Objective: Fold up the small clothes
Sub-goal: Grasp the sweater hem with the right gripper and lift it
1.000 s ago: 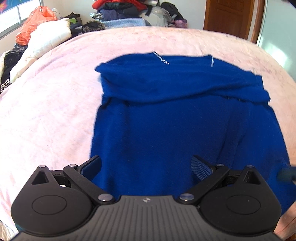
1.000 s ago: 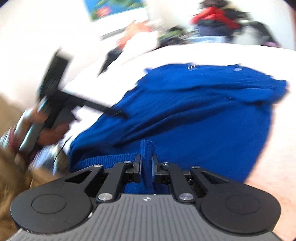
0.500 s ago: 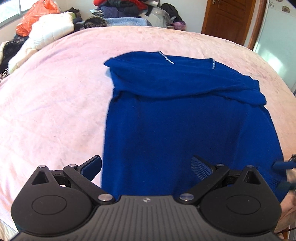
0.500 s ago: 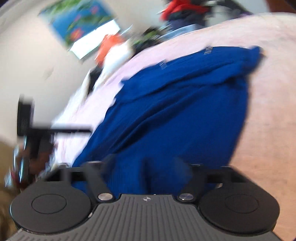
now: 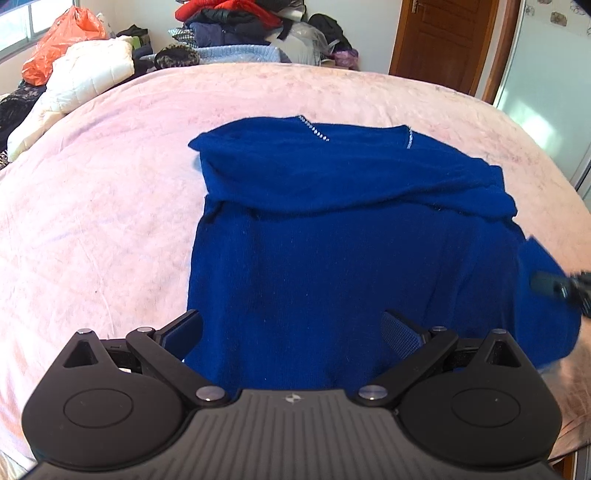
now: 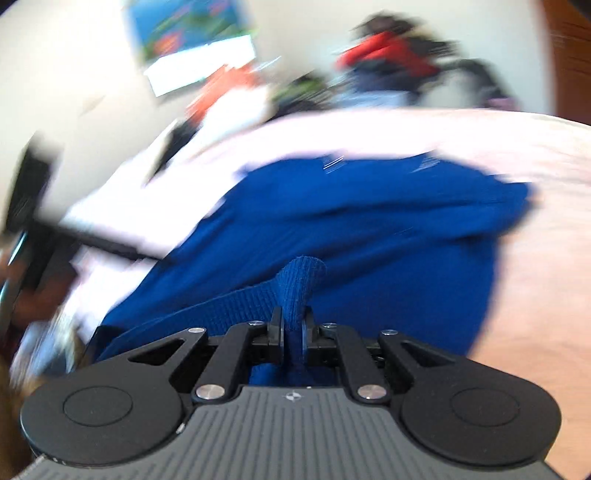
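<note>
A dark blue sweater (image 5: 332, 240) lies flat on the pink bed cover (image 5: 92, 203), its sleeves folded across the chest. My left gripper (image 5: 291, 325) hovers open over the near hem, nothing between its fingers. My right gripper (image 6: 293, 325) is closing, and its pads pinch a ribbed fold of the sweater's (image 6: 351, 240) hem. In the left wrist view the right gripper (image 5: 554, 286) shows at the right edge, where the sweater's near right corner is lifted off the bed. The right wrist view is blurred.
A heap of clothes (image 5: 236, 22) sits at the far end of the bed, with a white padded jacket (image 5: 85, 77) and an orange bag (image 5: 62, 40) at the far left. A wooden door (image 5: 443, 40) stands at the back right. Pink cover surrounds the sweater.
The right gripper opened briefly and closed again on the hem fold. The sweater's near right corner has risen off the bed. The left gripper stays open over the hem.
</note>
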